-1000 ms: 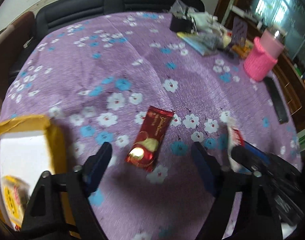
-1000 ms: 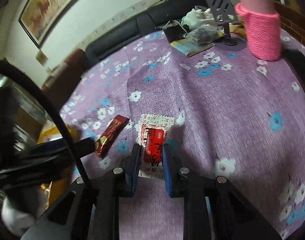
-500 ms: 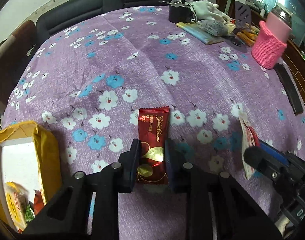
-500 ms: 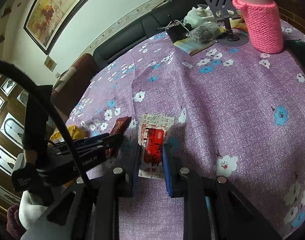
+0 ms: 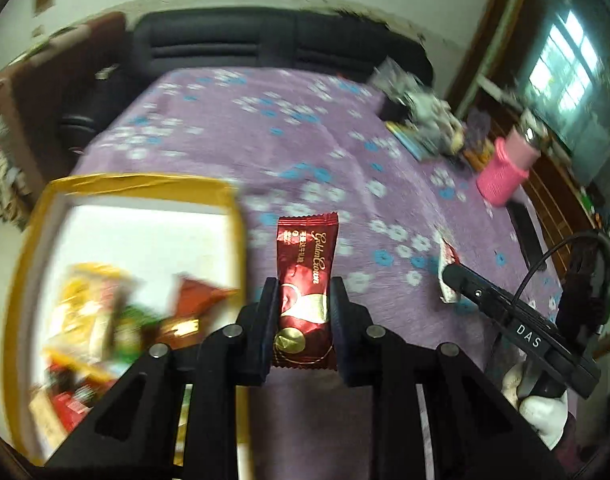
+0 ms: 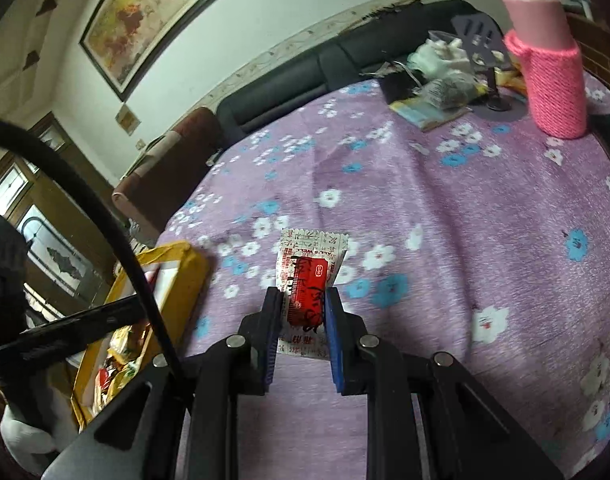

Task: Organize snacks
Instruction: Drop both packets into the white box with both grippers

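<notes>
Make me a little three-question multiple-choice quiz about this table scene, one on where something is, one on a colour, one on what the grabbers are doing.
1. Where is the yellow-edged box relative to the left gripper?
A. To its left in its own view
B. Far back by the sofa
C. Under the pink cup

2. What colour is the knitted sleeve on the cup?
A. Green
B. Pink
C. Black

3. What is the right gripper doing?
A. Hanging open and empty
B. Clamped on a red and white snack packet
C. Gripping the cup

Answers:
1. A: the box fills the left of the left wrist view.
2. B: the sleeve is bright pink.
3. B: both pads press the packet's sides; the left gripper likewise grips a dark red wrapper.
</notes>
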The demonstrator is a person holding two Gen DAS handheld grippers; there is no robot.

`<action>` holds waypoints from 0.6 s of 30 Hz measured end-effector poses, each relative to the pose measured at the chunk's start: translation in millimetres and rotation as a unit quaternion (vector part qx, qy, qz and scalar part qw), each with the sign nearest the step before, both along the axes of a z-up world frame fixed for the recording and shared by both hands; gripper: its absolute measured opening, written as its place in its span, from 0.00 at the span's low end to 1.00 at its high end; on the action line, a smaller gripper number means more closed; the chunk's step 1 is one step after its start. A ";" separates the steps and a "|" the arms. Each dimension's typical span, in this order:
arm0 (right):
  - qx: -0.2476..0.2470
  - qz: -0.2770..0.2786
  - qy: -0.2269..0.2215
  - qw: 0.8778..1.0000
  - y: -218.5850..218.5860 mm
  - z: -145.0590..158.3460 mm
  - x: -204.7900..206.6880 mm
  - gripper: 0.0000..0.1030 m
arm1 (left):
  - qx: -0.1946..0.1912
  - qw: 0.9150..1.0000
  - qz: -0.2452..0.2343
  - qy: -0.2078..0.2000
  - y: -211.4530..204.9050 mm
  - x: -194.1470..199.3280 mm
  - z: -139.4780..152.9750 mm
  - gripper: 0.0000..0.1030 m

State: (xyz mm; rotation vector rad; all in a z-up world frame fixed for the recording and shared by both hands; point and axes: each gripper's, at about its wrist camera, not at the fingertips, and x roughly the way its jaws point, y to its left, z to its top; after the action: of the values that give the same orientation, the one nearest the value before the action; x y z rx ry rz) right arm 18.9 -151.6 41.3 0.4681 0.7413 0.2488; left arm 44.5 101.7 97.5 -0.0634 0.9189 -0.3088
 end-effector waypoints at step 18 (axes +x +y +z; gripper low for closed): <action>-0.055 0.161 0.021 0.985 175.6 28.6 13.3 0.19 | -0.026 0.991 0.130 0.019 145.9 -13.2 -37.6 0.26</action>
State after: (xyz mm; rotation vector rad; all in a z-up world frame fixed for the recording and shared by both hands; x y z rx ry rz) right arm 32.2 24.0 69.9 0.2475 0.8666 0.4989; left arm 31.2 247.7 59.9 -0.2352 0.9285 -0.0893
